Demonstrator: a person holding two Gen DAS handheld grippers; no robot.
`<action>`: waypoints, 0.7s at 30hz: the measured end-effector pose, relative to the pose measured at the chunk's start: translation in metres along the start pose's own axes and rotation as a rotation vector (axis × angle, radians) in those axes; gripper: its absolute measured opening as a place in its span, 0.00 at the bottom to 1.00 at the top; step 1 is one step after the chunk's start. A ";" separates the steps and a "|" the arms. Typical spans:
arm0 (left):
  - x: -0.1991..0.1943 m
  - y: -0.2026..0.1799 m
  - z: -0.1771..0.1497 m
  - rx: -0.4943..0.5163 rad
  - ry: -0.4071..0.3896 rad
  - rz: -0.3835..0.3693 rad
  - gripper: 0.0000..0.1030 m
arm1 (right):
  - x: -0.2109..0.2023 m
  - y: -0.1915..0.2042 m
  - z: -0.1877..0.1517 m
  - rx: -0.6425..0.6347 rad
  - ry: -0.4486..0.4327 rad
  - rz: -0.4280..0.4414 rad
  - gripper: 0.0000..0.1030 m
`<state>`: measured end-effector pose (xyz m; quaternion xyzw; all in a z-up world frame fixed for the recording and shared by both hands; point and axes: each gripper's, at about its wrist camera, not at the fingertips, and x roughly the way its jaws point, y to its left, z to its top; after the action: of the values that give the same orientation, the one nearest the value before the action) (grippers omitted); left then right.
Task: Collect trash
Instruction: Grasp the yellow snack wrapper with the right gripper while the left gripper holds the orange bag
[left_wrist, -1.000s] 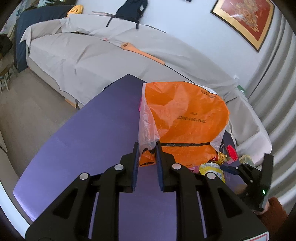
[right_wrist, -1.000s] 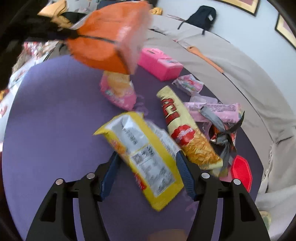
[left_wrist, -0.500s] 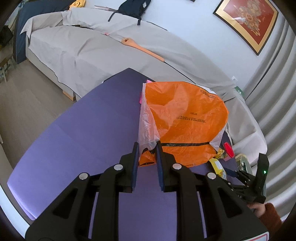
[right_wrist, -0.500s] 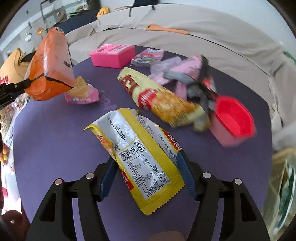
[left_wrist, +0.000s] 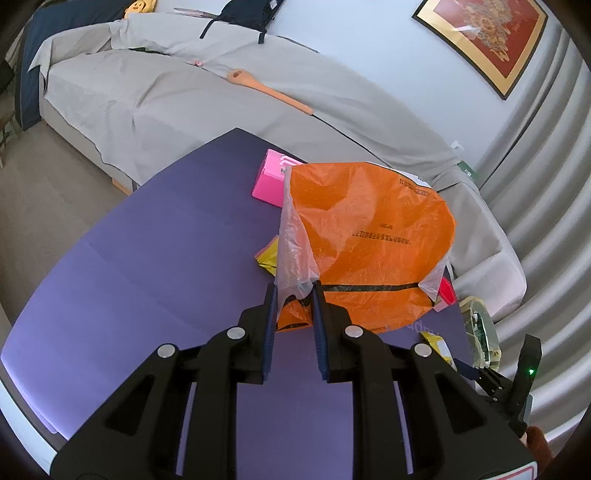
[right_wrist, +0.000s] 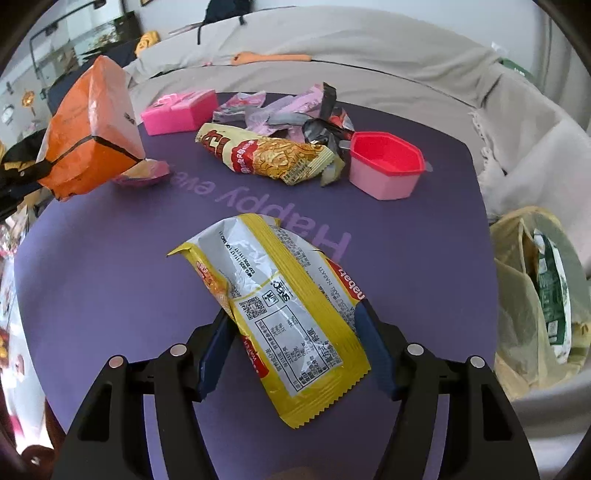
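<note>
Two grippers are in play over a purple table (right_wrist: 92, 266) that fills the middle of both views. The left gripper (left_wrist: 294, 295), rising from the bottom centre of its frame, pinches the clear, crumpled edge of an orange plastic bag (left_wrist: 369, 240) between its blue-padded fingers (left_wrist: 269, 325); the bag balloons up and to the right of the tips and hides much of the table behind it. A pink box (left_wrist: 271, 177) peeks out at the bag's upper left edge, and a yellow wrapper corner (left_wrist: 266, 258) shows just left of the bag's lower half.

The right gripper (right_wrist: 295, 317), at the bottom centre of its own frame, has its jaws closed against the two sides of a yellow-and-silver snack wrapper (right_wrist: 280, 314) — the wrapper runs from the frame's centre down toward the lower middle, tilted, with its printed back facing the camera. Whether it is lifted clear of the table cannot be told.

Across the upper half of the right view lies the rest of the litter: a yellow-and-red noodle packet (right_wrist: 266, 155) at centre, a pink cup with a red rim (right_wrist: 386, 166) just right of it, and crumpled pink and grey wrappers (right_wrist: 288, 110) behind, touching one another. The orange bag hangs at upper left, with a small pink-and-yellow packet (right_wrist: 142, 173) beside its lower corner. At the right edge a pale yellowish bag (right_wrist: 524, 295) sits off the table. A grey-covered sofa (left_wrist: 184, 92) spans the top of both views.
</note>
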<state>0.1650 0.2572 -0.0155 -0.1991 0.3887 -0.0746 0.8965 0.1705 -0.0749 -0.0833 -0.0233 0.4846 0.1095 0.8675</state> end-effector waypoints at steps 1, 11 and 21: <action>0.000 -0.001 0.000 0.002 0.001 0.002 0.16 | -0.001 0.000 0.000 -0.030 0.006 0.012 0.60; 0.020 -0.010 -0.001 0.023 0.045 0.017 0.16 | -0.026 0.000 -0.004 -0.317 -0.069 0.078 0.60; 0.022 -0.018 0.000 0.046 0.051 0.027 0.16 | -0.036 0.007 0.008 -0.463 -0.050 0.128 0.60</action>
<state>0.1807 0.2344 -0.0228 -0.1713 0.4123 -0.0765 0.8915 0.1572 -0.0727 -0.0488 -0.1883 0.4255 0.2730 0.8420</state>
